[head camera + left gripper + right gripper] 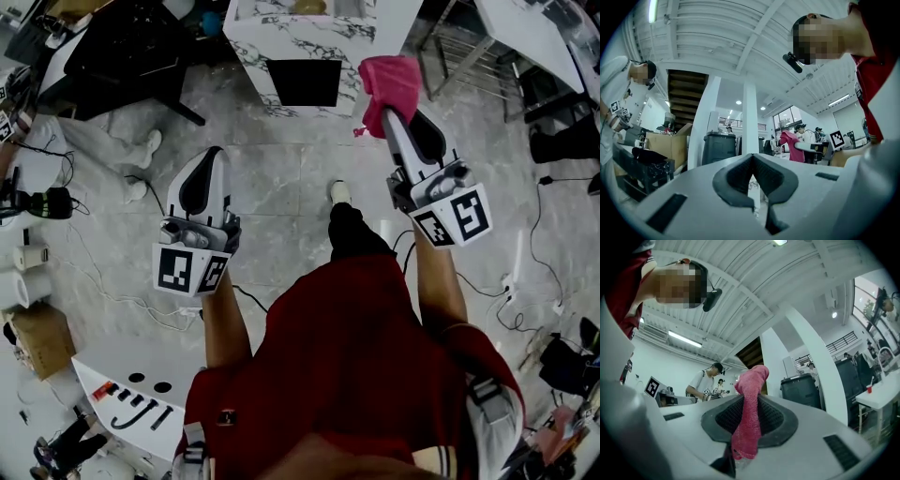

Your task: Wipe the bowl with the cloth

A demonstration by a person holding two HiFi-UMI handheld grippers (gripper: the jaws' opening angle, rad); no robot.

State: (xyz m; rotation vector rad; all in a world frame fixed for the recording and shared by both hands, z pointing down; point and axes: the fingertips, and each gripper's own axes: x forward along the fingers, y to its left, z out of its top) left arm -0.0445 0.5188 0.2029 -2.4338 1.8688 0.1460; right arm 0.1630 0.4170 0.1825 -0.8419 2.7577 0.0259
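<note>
A pink cloth (391, 86) hangs bunched from the tip of my right gripper (388, 114), which is shut on it and held out over the floor. In the right gripper view the cloth (749, 414) runs up between the dark pads (776, 420) and flops over their tip. My left gripper (214, 152) is level with it at the left, shut, with nothing between its pads (736, 180). The left gripper view also catches the pink cloth (791, 145) off to the right. I see no bowl that I can be sure of; a tan round thing (309, 7) lies cropped on the counter ahead.
A white marble-patterned counter (281, 42) with a dark opening stands just ahead of both grippers. A black desk (122, 47) is at the upper left. Cables (539, 253) trail over the grey floor, paper rolls (26, 272) and a cardboard box (37, 342) sit left. Other people (705, 383) stand around.
</note>
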